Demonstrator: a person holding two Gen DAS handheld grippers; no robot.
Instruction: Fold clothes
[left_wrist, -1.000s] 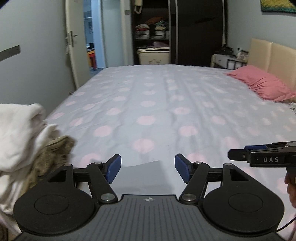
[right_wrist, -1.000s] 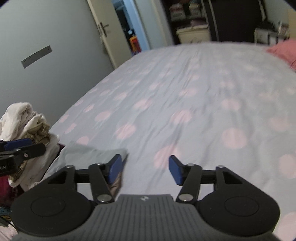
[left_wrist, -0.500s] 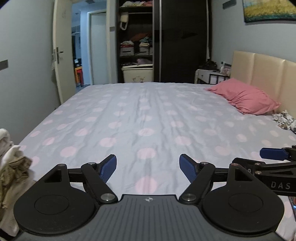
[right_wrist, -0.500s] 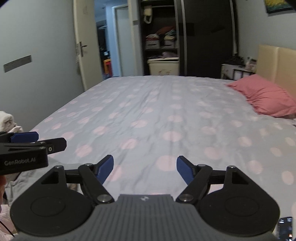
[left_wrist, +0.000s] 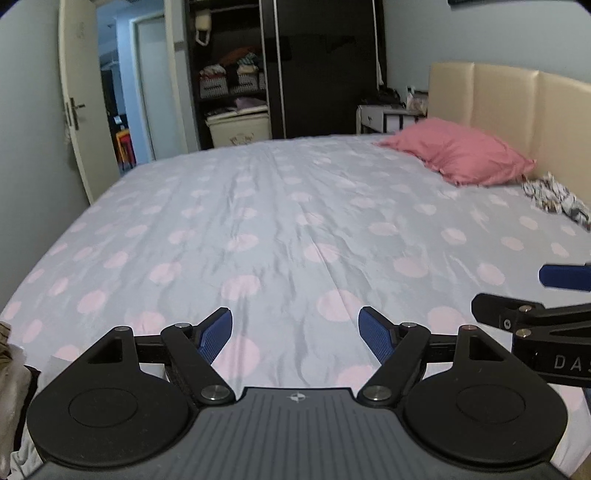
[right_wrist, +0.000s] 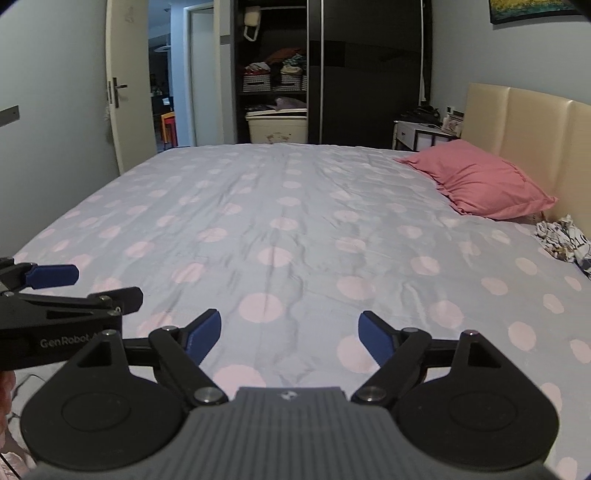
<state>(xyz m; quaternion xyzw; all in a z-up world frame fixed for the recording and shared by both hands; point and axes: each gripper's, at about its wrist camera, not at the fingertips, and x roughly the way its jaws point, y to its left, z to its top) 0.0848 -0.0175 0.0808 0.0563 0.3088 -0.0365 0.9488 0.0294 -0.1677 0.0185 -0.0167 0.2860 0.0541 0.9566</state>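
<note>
**Two empty claws over a dotted bed**

A wide bed (left_wrist: 280, 221) in a grey sheet with pale pink dots is filling both views, with a beige headboard (right_wrist: 524, 122) and a pink pillow (left_wrist: 458, 155) lying at its right side. A dark wardrobe (right_wrist: 369, 66) is standing behind the bed, and a door (left_wrist: 75, 107) is hanging open on the left.

The left claw (left_wrist: 295, 334) is hovering just above the near edge of the sheet, its blue pads spread wide and gripping nothing. The right claw (right_wrist: 290, 336) is doing the same beside it, equally wide and empty.

Only the left wrist view is catching the clothes pile (left_wrist: 11, 369): a sliver of white and tan fabric bunching at the lower left edge, off the bed's corner, crumpled and mostly cut off by the frame. The right wrist view is showing a framed picture (right_wrist: 532, 9) on the wall instead. A small patterned, crumpled cloth (right_wrist: 561, 240) is lying on the sheet near the pillow, well apart from both claws.
</note>
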